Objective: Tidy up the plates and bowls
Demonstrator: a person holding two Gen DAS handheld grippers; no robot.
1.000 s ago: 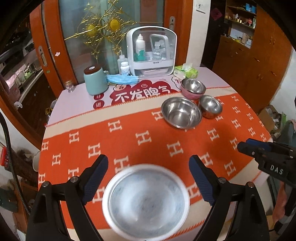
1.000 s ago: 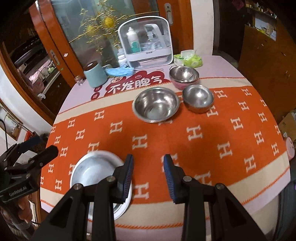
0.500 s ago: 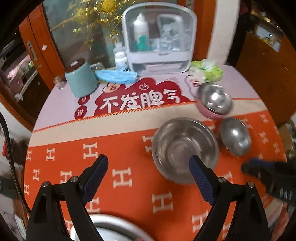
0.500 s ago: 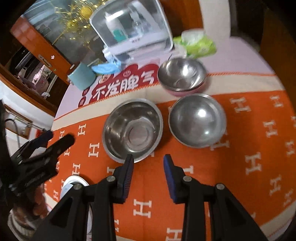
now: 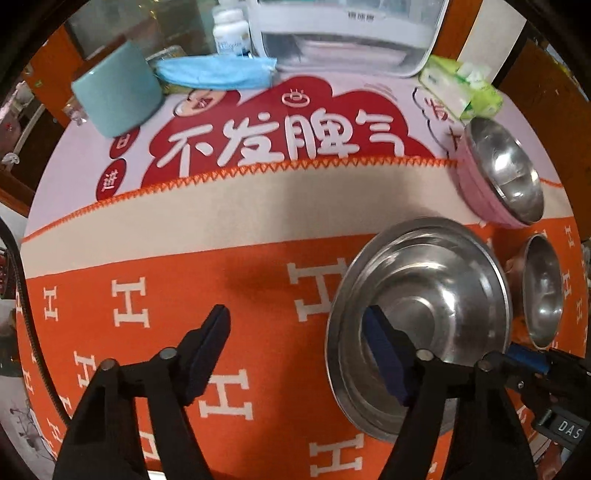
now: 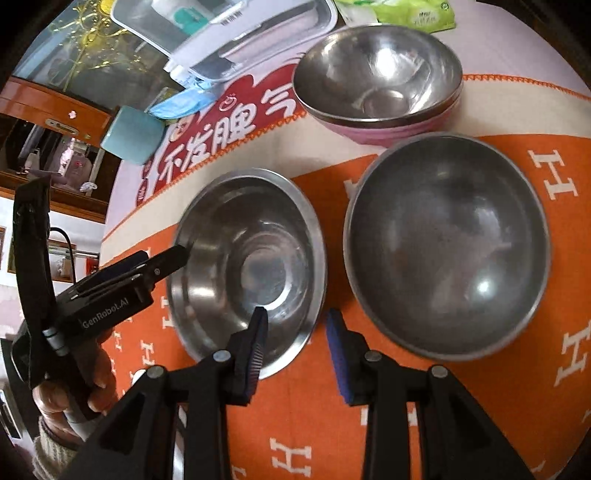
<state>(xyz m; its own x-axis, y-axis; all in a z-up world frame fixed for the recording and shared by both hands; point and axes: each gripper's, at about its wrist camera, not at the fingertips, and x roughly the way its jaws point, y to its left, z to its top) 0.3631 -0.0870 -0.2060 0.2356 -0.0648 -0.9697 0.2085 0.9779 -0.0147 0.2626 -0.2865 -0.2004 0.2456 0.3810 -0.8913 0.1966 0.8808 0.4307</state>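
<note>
A wide flat-bottomed steel bowl (image 5: 421, 314) (image 6: 247, 269) sits on the orange cloth. My left gripper (image 5: 299, 347) is open, its right finger over the bowl's left rim and its left finger outside on the cloth. My right gripper (image 6: 295, 350) is open with a narrow gap, straddling the bowl's near right rim. A rounder steel bowl (image 6: 447, 243) (image 5: 543, 291) stands to the right. A steel bowl nested in a pink bowl (image 6: 380, 77) (image 5: 502, 170) stands behind.
At the back stand a teal cup (image 5: 118, 88), a blue face mask (image 5: 214, 72), a white organizer box (image 5: 351, 37), a pill bottle (image 5: 231, 31) and a green tissue pack (image 5: 461, 88). The left gripper's body (image 6: 110, 288) shows in the right wrist view.
Both grippers moved forward across the table to the wide steel bowl. The white plate near the front edge has dropped out of both views. The right gripper's gap stays narrow.
</note>
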